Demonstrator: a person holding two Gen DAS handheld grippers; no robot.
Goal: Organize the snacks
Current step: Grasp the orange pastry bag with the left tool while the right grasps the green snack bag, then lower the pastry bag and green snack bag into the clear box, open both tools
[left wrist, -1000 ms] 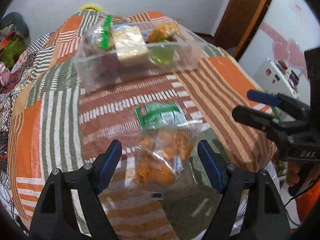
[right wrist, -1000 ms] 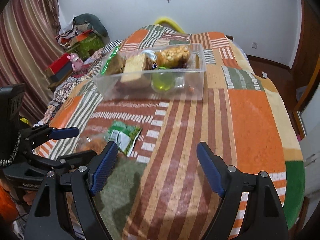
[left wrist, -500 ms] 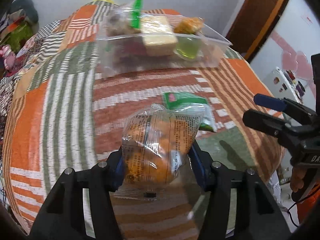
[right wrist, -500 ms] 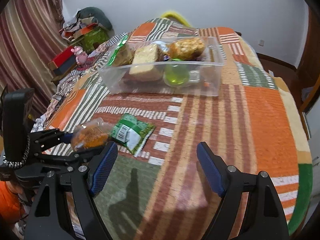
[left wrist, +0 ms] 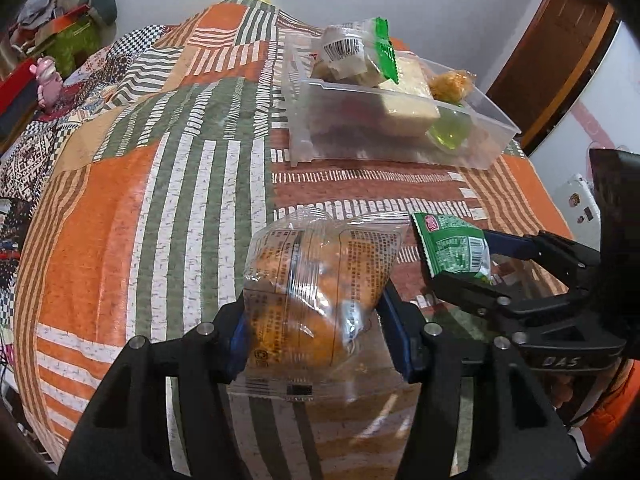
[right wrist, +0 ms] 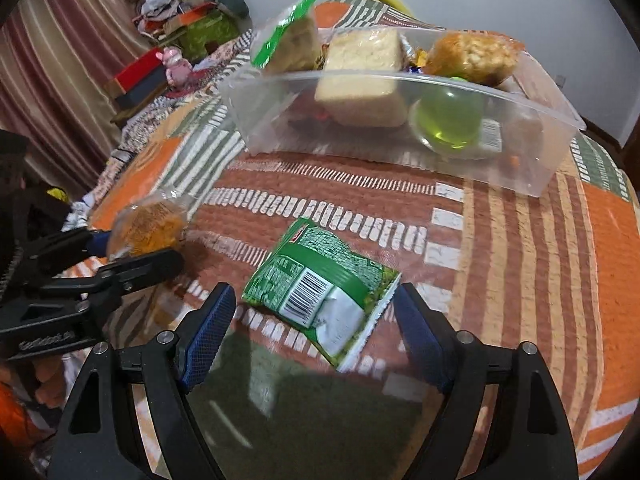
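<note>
My left gripper [left wrist: 316, 334] is shut on a clear bag of orange snacks [left wrist: 312, 280], held just above the patchwork cloth. From the right wrist view that bag [right wrist: 148, 226] and the left gripper [right wrist: 116, 250] sit at the left. A green snack packet [right wrist: 320, 292] lies flat on the cloth between the fingers of my right gripper [right wrist: 314, 312]. Its jaws are opening and the pads do not press the packet. The left wrist view has the packet [left wrist: 452, 246] and the right gripper [left wrist: 486, 264] at the right. Behind stands a clear plastic container [right wrist: 272, 120] [left wrist: 308, 132] holding several wrapped snacks.
The table [left wrist: 120, 208] is round, covered by an orange, green and brown striped cloth, and falls away at its edges. Boxes and a pink toy [right wrist: 176, 66] lie beyond the left side by a curtain. A wooden door [left wrist: 560, 56] stands at the back right.
My left gripper shut on the orange snack bag and lifted it slightly. My right gripper moved down and forward until the green packet lay between its fingers.
</note>
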